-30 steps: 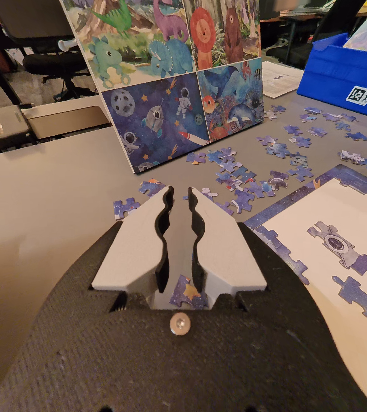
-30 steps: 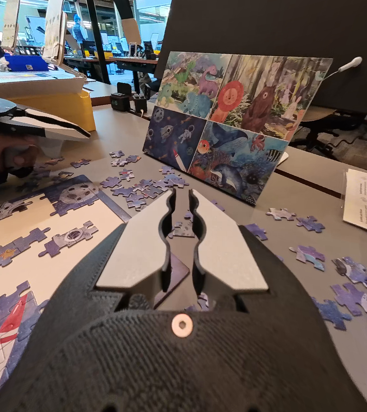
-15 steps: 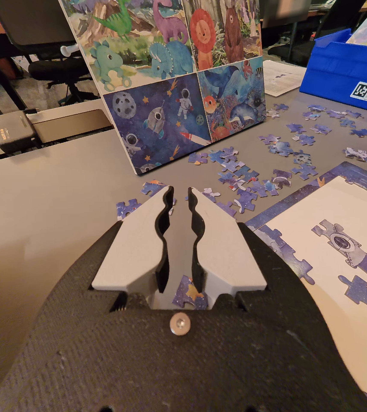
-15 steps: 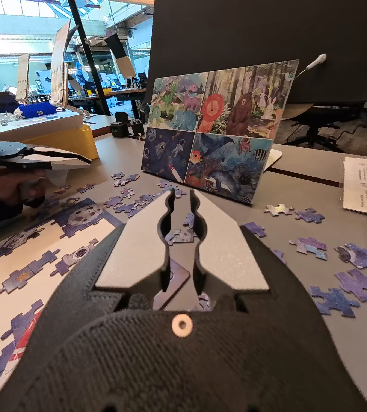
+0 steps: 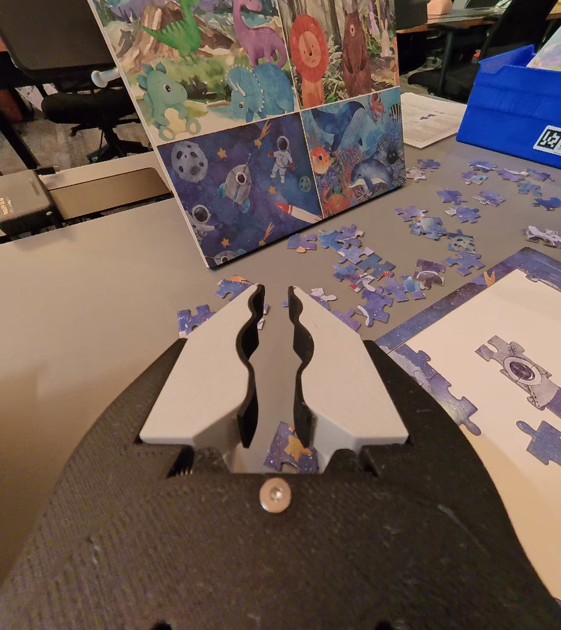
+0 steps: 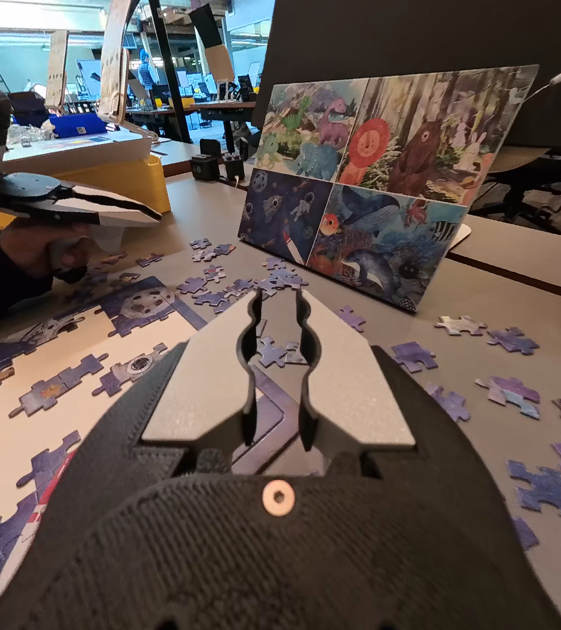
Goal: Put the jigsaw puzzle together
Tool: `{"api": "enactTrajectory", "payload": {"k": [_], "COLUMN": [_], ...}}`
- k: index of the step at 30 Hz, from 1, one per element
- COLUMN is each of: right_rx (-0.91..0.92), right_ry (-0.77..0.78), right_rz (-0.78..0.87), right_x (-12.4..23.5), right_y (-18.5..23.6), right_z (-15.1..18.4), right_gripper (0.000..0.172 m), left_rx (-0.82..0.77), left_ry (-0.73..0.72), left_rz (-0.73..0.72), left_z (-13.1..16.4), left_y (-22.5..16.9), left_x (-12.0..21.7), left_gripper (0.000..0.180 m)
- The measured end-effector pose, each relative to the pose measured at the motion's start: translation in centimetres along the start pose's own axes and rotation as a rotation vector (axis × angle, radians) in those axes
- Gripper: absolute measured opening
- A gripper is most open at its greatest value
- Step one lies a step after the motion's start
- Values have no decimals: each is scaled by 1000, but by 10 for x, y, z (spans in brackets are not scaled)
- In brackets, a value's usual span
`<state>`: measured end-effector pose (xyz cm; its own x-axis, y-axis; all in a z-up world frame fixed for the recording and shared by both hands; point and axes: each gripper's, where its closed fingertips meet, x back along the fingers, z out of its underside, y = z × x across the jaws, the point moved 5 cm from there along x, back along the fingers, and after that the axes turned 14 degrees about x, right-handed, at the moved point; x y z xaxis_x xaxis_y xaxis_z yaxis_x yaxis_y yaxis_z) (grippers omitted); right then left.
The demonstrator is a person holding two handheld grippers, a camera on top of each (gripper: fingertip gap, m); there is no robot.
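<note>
above the grey table (image 5: 50,324), i see my left gripper (image 5: 276,293) with jaws slightly apart, gripping nothing, loose pieces (image 5: 374,266) beneath. right gripper (image 6: 277,296) also apart, bare, over pieces (image 6: 272,351) beside the puzzle board (image 6: 156,327).

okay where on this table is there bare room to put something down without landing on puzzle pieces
Bare grey table left of the left gripper, between the propped picture board and the near edge. Crowded: loose puzzle pieces between board, blue bin and puzzle tray.
</note>
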<state>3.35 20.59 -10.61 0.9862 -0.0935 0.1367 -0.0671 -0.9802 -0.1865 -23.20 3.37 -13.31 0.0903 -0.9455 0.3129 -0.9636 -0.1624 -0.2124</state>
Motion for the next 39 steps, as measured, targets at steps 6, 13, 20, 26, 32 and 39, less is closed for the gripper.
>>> {"api": "enactTrajectory", "payload": {"k": [6,13,20,26,32,39], "right_rx": [1,-3,-4,-10,-9,11], "right_ry": [2,-2,-1,-1,2,19], "right_rz": [-6,-5,-8,-10,-16,-26], "right_x": [-1,0,-1,-1,-2,-5], "right_y": [2,1,2,2,4,7], "right_z": [0,-1,-1,0,0,1], "right_gripper": [18,18,18,18,18,19], "left_rx": [-3,-7,-12,-15,-20,-27], "left_ry": [2,5,9,12,16,12], "left_rz": [1,0,-2,-3,-6,1], "left_z": [0,1,1,2,2,2], "left_y": [0,-1,-1,-1,-1,-3], "left_x": [0,-1,-1,-2,-2,-2], "left_gripper": [12,12,13,13,13,13]}}
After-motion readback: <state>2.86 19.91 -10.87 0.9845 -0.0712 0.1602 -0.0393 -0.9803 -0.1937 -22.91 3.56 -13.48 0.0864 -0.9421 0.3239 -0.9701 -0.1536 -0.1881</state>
